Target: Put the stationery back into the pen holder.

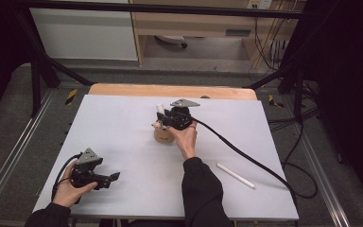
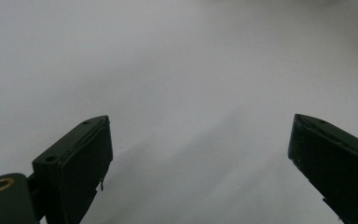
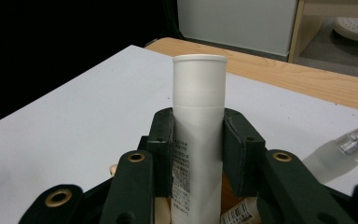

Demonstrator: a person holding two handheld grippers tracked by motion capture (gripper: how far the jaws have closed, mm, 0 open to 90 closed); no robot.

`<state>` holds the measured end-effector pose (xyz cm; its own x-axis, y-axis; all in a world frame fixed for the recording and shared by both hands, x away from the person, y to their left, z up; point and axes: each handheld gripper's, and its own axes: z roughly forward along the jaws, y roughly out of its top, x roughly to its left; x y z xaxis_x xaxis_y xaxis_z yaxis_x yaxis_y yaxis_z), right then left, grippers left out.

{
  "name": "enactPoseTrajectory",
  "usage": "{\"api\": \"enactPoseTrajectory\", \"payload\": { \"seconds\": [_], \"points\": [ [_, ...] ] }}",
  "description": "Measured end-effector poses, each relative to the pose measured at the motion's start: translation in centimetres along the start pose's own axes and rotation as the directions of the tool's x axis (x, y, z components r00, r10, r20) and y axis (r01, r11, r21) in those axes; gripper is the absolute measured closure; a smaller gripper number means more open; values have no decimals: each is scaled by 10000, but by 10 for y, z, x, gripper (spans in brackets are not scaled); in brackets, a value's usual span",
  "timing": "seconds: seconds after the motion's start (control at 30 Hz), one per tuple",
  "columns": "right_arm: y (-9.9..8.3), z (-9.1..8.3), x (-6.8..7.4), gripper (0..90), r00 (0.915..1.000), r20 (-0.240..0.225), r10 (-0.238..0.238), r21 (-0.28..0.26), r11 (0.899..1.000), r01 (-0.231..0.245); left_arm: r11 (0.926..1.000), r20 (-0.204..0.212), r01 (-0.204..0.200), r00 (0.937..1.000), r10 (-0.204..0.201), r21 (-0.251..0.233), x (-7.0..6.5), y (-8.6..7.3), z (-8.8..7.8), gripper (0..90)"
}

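A: The biggest thing is the white table top (image 1: 123,142). It lies on a wooden table (image 1: 170,90), and a strip of that wood shows at the far edge.

B: And in the middle of it?

A: A small round wooden holder (image 1: 163,134). Near the front right corner a thin white stick (image 1: 235,175) lies flat, well away from the holder. A thick black cable (image 1: 246,156) runs across the right side, between the stick and the holder.

B: What has the person got?

A: The right gripper (image 3: 198,140) has its two black jaws pressed on a white tube (image 3: 199,121), one on each side. The tube stands up straight with its round cap on top, and its lower end goes down into the holder. There is small print on its side. A clear tube (image 3: 340,151) lies on the sheet just to the right of it. I see another printed thing low in the holder, but I cannot tell what it is.

B: How is that arm?

A: The right hand (image 1: 185,137) reaches far out over the table, in a dark sleeve, just behind the holder.

B: And the other one?

A: The left hand (image 1: 71,189) rests near the front left corner, well apart from the holder. The left gripper (image 2: 200,154) has its jaws wide apart with only bare white sheet between them.
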<state>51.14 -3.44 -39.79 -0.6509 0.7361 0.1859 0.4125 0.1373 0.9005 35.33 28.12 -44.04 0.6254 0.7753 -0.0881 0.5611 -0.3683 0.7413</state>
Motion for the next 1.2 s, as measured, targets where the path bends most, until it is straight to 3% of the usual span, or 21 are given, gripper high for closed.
{"api": "enactPoseTrajectory", "payload": {
  "seconds": [0.27,0.8,1.0,1.1,1.2],
  "points": [
    [-3,3,-2,668,10000,-4,-8,300,9995,8,10000,-7,-18,10000,18,4,0,0,0,63],
    [-4,-9,-2,646,9998,152,-137,316,9994,132,10000,-16,-69,10000,69,60,0,0,0,63],
    [2,-17,1,697,9990,77,-442,221,9988,440,9999,1,-92,10000,92,65,0,0,0,63],
    [3,-23,2,820,9968,116,-789,474,9958,783,9999,1,-84,10000,84,85,0,0,1,64],
    [2,-27,2,900,9969,-36,-784,807,9936,784,9999,-2,-85,10000,85,91,-1,0,1,63]
  ]
}}
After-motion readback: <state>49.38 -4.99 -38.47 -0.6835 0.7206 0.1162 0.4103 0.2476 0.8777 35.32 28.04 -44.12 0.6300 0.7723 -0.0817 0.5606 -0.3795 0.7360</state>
